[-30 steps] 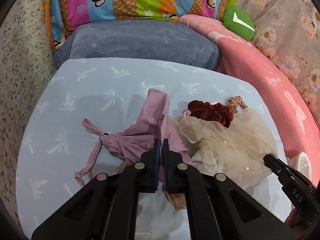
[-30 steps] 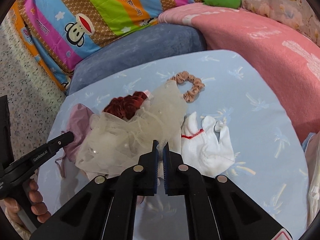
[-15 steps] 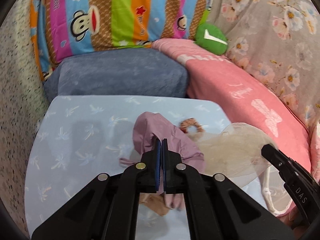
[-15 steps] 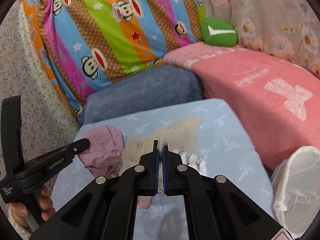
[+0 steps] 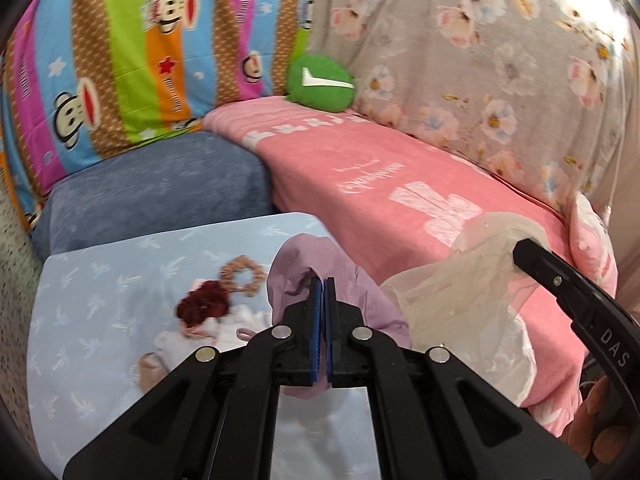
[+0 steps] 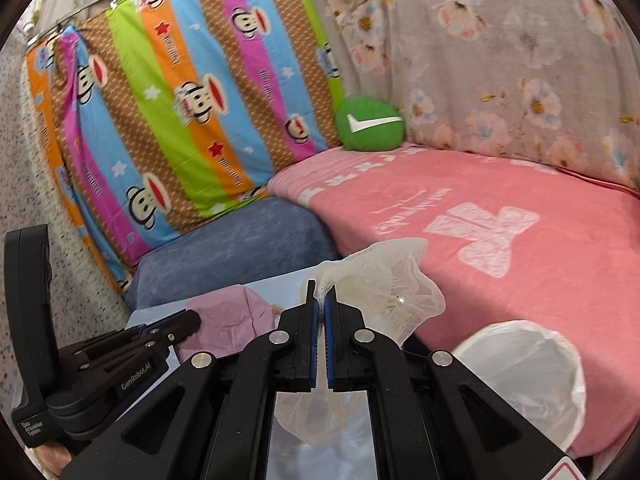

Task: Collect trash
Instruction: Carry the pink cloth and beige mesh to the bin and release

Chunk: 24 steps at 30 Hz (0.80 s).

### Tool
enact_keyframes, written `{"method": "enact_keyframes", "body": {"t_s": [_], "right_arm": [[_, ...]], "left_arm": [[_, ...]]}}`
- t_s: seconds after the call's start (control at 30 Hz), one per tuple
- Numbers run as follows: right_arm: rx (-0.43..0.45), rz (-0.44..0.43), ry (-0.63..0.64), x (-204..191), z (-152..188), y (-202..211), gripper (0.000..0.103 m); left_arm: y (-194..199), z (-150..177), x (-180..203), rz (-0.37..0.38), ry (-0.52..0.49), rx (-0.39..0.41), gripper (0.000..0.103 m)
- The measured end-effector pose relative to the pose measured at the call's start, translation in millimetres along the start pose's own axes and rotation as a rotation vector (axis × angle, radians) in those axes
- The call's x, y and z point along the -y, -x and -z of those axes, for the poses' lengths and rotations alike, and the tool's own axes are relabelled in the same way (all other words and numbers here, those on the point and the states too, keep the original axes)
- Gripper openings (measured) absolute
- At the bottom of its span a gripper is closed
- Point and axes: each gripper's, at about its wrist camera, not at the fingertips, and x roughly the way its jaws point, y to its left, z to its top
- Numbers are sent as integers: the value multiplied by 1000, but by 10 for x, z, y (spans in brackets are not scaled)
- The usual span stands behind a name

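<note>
Bright bedding fills the background: a striped cartoon-monkey sheet hangs at the back, a grey floral cloth hangs beside it, and a pink blanket covers the bed on the right. A round green cushion with a white tick sits where they meet. In front lies a blue-grey pillow, and nearer still a pale blue tabletop printed with small palm trees.

The left claw is clamped shut on a crumpled mauve cloth, held up off the tabletop. The right claw is pinched closed on a cream tulle mesh, also lifted, hanging near the edge of the pink blanket. Each claw shows in the other's view.

On the tabletop rest a dark red scrunchie, a beige patterned scrunchie just beyond it, and white fabric beside the red one, slightly blurred. A bin lined with a white plastic bag stands open at lower right, below the blanket's edge.
</note>
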Motion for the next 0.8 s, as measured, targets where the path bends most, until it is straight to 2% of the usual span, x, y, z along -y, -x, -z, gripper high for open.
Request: {"method": "enact_keyframes", "body": {"t_s": [0.4,0.67,0.8], "right_arm": [[35,144,-109,1194,67,527,3],[19,200,-160,1674,162,646,3],[4,215,-175,1796,208,634,9]], "left_arm": [[-276,104,1139,146,-140,-62,2],[-449,219,1721,212,-196,-99,3],[-524,254,1840,225,-194,-116,3]]}}
